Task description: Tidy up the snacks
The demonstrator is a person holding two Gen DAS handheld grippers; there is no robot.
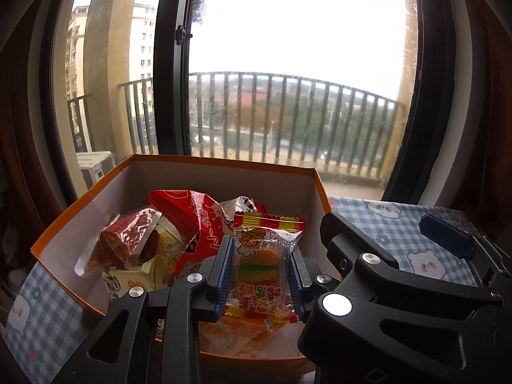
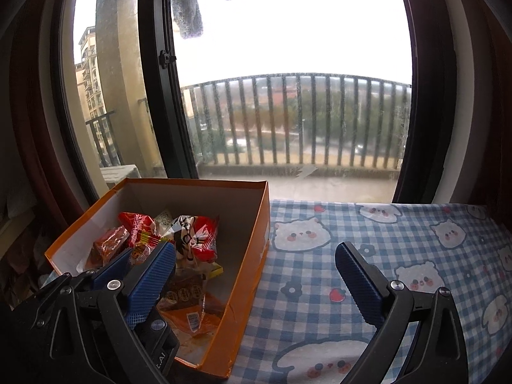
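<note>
Task judged near its end: orange box (image 2: 249, 275) at lower left of the right wrist view already loaded with several wrapped snacks, including a red packet (image 1: 195, 220); checked tablecloth (image 2: 384, 256) bare of snacks where visible. Left gripper (image 1: 260, 275) pinching a clear burger-candy packet (image 1: 264, 256) above the box interior, release outstanding. Packet upright, long axis running bottom to top of frame, striped seal uppermost. Right gripper (image 2: 256, 275) spread, nothing between the pads.

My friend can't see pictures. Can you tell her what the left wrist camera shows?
The left gripper pinches a clear burger gummy packet over an orange box full of snacks. The box sits on a blue checked cloth by a big window.
</note>
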